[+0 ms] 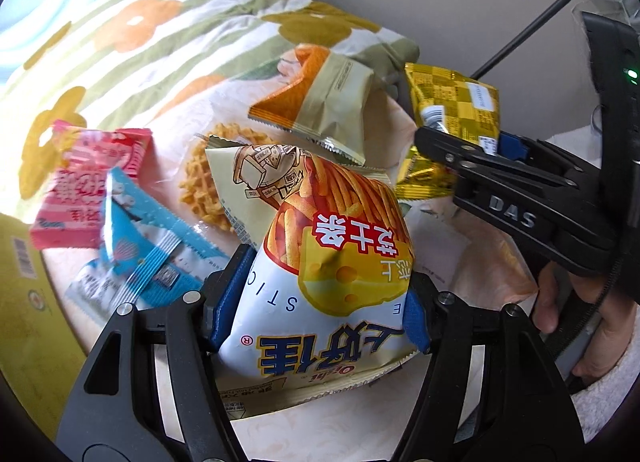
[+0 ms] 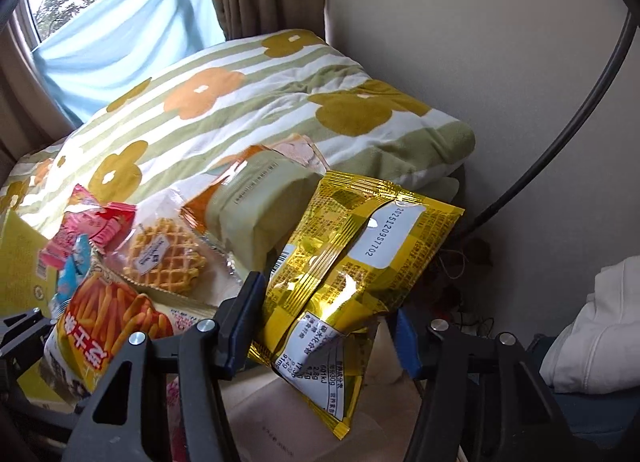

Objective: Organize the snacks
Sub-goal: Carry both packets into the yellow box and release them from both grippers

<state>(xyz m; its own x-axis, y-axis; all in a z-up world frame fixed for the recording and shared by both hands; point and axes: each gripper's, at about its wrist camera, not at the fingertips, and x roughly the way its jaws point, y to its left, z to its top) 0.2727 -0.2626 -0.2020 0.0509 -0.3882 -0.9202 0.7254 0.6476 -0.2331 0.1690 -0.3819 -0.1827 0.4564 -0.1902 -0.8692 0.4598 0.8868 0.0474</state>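
Observation:
My left gripper is shut on a cheese-stick snack bag, white and yellow with orange sticks printed on it; the bag also shows in the right wrist view. My right gripper is shut on a gold foil snack packet, held just right of the pile; the packet shows in the left wrist view with the right gripper clamped on it. Between them lie a waffle pack, an orange-and-green packet, a pink packet and a blue packet.
The snacks lie on a pale table top beside a flowered, striped cushion. A yellow box stands at the left. A wall and a black curved rod are on the right, white cloth lower right.

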